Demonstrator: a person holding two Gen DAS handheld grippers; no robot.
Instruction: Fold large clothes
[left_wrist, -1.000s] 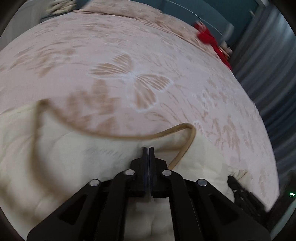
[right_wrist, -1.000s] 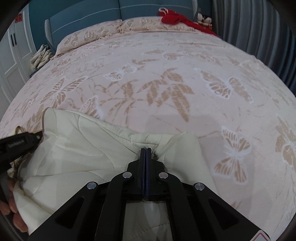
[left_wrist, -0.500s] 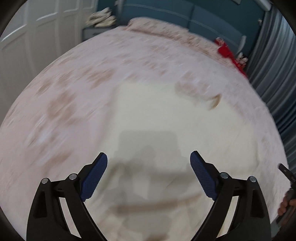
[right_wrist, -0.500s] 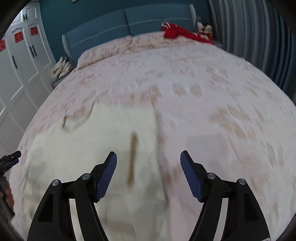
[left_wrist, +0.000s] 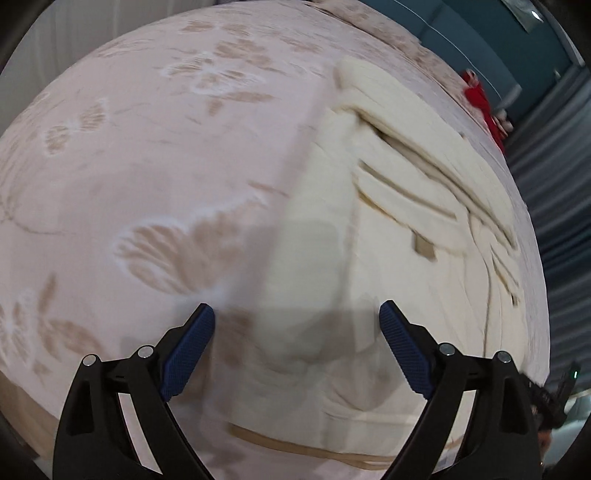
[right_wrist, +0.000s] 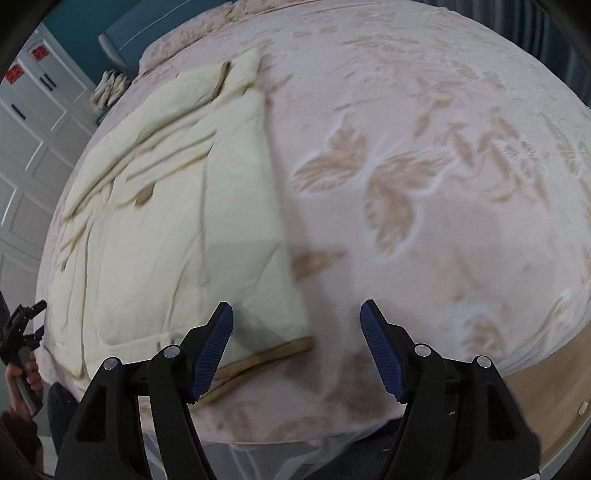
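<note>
A cream quilted garment with tan trim (left_wrist: 399, 229) (right_wrist: 173, 206) lies spread flat on the bed, its folded sleeves toward the headboard. My left gripper (left_wrist: 297, 332) hovers open above its near left edge, nothing between the blue pads. Over the garment's near right corner, beside the tan hem (right_wrist: 266, 356), my right gripper (right_wrist: 297, 332) is open and holds nothing. At the left rim of the right wrist view a hand holds the other gripper (right_wrist: 18, 332).
The bed carries a pink cover with tan butterfly and leaf prints (right_wrist: 424, 177) (left_wrist: 140, 155). A red item (left_wrist: 480, 99) lies near the teal headboard. White wardrobe doors (right_wrist: 33, 122) stand at the left, grey curtains (left_wrist: 554, 192) at the right. The bed's wooden foot edge (right_wrist: 546, 384) is close.
Both grippers were shut on the cream garment a second ago; they have let go, opened, and pulled back toward the foot of the bed. The garment now lies spread flat.
</note>
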